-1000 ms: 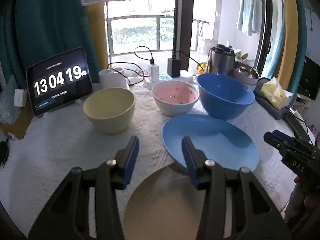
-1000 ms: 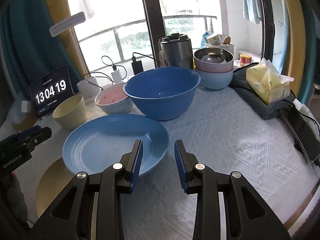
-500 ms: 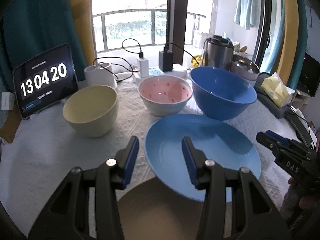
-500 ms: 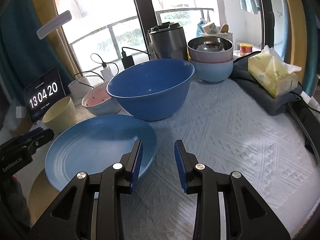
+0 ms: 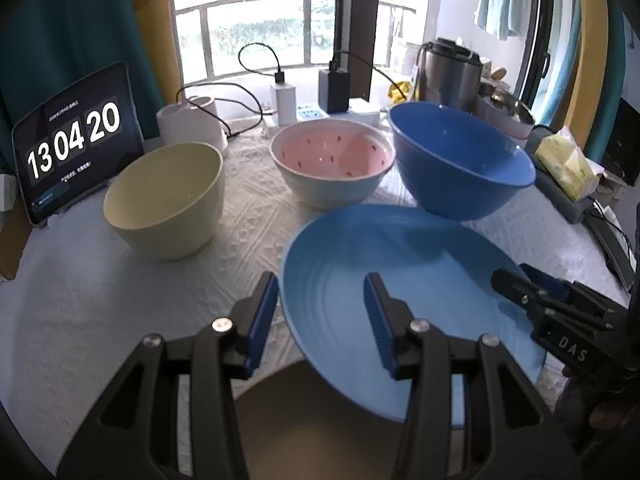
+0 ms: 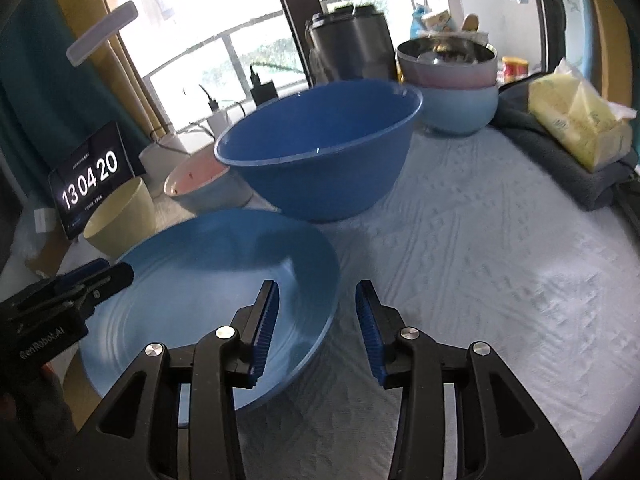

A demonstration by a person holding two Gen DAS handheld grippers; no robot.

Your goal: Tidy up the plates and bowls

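A blue plate [image 5: 400, 292] lies on the white tablecloth, its near edge over a tan plate [image 5: 320, 420]. It also shows in the right wrist view [image 6: 208, 280]. My left gripper [image 5: 320, 316] is open, its jaws straddling the blue plate's left rim. My right gripper [image 6: 316, 328] is open, its jaws either side of the plate's right rim. Behind stand a cream bowl [image 5: 164, 200], a pink bowl [image 5: 332, 164] and a big blue bowl [image 5: 460, 164].
A tablet clock [image 5: 76, 144] leans at the back left. A white holder [image 5: 192, 124], chargers and cables sit by the window. A steel pot [image 6: 352, 44], stacked bowls [image 6: 452, 84] and a tissue pack [image 6: 580, 124] on grey cloth stand at the right.
Both grippers have moved forward and closed in on the blue plate from either side. The plate looks larger in both views. The jaws stayed open.
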